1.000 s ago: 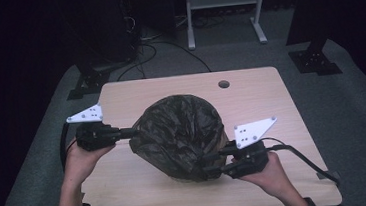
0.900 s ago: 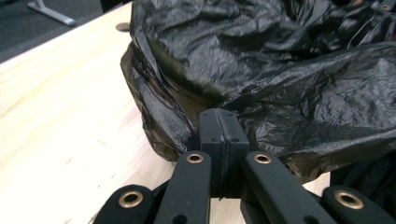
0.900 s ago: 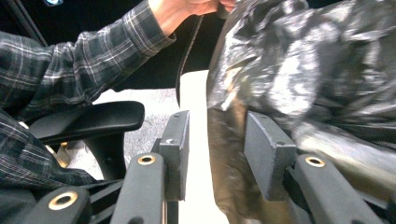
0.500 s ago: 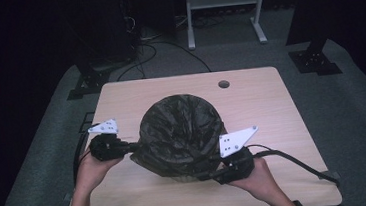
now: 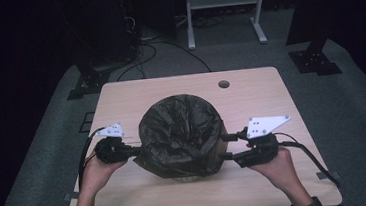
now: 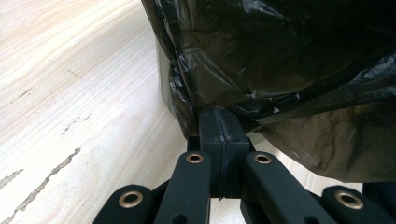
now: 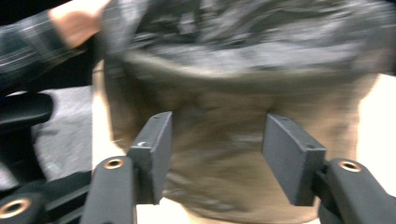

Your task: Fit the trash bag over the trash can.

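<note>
A black plastic bag (image 5: 181,133) is draped over a round grey bin in the middle of the wooden table (image 5: 255,96). My left gripper (image 5: 137,149) is at the bag's left side, shut on a fold of its lower edge. Up close, its jaws (image 6: 222,126) stand pressed together on the black film (image 6: 280,70), beside the bin's grey wall (image 6: 163,88). My right gripper (image 5: 227,147) is at the bag's right side. Its jaws have just been opening and stand apart, with the blurred bag (image 7: 243,56) just beyond them and nothing pinched.
A round cable hole (image 5: 223,84) sits near the table's far edge. A white stand (image 5: 223,9), cables (image 5: 151,45) and dark stand feet (image 5: 313,61) are on the grey floor behind. A hand (image 7: 77,18) and sleeve show past the bag.
The left gripper has come down with the bag's edge, pulling it lower over the bin. The right gripper has let go of the bag, opened and drawn back to the right.
</note>
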`<action>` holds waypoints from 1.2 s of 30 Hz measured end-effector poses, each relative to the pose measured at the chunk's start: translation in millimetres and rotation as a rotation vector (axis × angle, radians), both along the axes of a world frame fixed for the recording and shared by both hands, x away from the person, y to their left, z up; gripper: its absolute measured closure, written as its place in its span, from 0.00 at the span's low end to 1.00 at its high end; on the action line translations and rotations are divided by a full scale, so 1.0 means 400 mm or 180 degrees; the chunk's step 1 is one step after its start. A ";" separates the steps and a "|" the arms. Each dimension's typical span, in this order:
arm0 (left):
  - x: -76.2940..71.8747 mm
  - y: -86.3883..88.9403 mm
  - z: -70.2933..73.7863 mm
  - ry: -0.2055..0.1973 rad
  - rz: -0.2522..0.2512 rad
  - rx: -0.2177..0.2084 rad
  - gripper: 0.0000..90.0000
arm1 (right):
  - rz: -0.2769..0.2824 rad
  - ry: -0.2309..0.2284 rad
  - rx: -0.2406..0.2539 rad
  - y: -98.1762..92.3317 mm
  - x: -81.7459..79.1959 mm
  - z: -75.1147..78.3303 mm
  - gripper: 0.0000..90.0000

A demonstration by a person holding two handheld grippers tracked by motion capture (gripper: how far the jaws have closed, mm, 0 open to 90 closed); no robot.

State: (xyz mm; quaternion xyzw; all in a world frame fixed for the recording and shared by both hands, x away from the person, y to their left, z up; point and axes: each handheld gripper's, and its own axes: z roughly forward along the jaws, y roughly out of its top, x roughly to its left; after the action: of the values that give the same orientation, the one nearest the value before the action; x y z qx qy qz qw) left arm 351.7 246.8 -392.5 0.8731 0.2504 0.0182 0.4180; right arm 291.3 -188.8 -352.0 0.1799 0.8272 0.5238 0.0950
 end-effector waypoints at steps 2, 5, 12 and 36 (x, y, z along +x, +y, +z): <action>0.001 0.000 -0.001 0.0007 0.0000 -0.0004 1.00 | -0.0148 -0.0053 -0.0029 -0.007 0.020 0.003 0.39; 0.003 0.000 -0.002 0.0012 -0.0009 -0.0004 1.00 | -0.0142 -0.0020 -0.0034 -0.006 0.050 0.000 0.37; 0.006 0.001 -0.003 0.0006 -0.0004 -0.0004 1.00 | 0.0168 0.0051 0.0037 0.008 0.080 -0.011 0.75; 0.012 0.018 -0.075 0.0008 0.0217 0.0155 0.89 | 0.0202 0.0160 -0.0330 0.039 0.090 -0.062 0.91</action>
State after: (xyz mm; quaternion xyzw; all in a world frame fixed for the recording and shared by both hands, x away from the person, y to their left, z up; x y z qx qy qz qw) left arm 356.6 253.8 -422.6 0.8740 0.2800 0.0374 0.3954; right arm 327.2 -173.1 -376.7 0.1614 0.8606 0.4783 0.0668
